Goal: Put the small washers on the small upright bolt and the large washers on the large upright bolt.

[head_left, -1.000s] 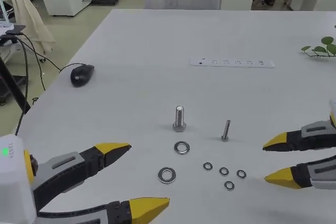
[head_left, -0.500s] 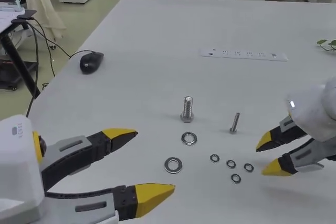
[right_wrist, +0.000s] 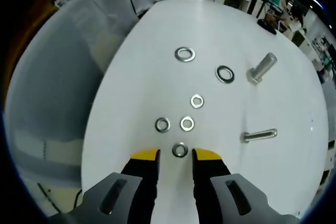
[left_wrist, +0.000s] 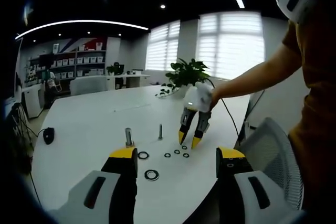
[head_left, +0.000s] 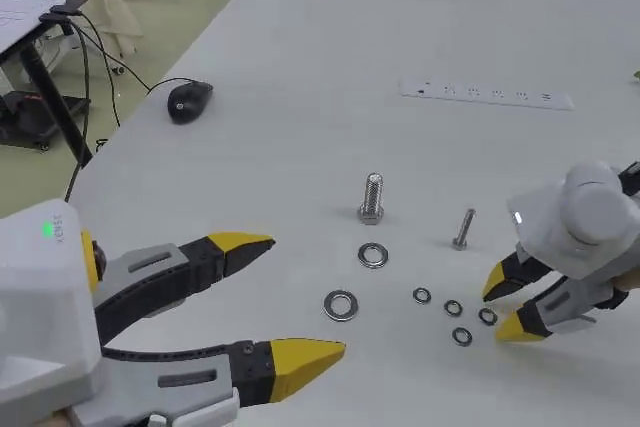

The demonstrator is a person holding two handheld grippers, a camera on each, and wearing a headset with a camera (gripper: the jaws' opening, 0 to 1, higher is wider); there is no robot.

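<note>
The right gripper [head_left: 500,307] has swung in and come down. Its jaws now stand apart, straddling one small washer [right_wrist: 180,150], which lies flat on the table [head_left: 300,97] just nearer the person than the small bolt [head_left: 463,230]. Three more small washers [head_left: 453,308] lie close by, on that same near side. To grip well, I judge the tips should touch the tabletop before closing, pinch across the ring's rim, and lift level without nudging the neighbours. The left gripper [head_left: 290,297] hangs with its jaws apart and empty, well to the left of the small bolt.
</note>
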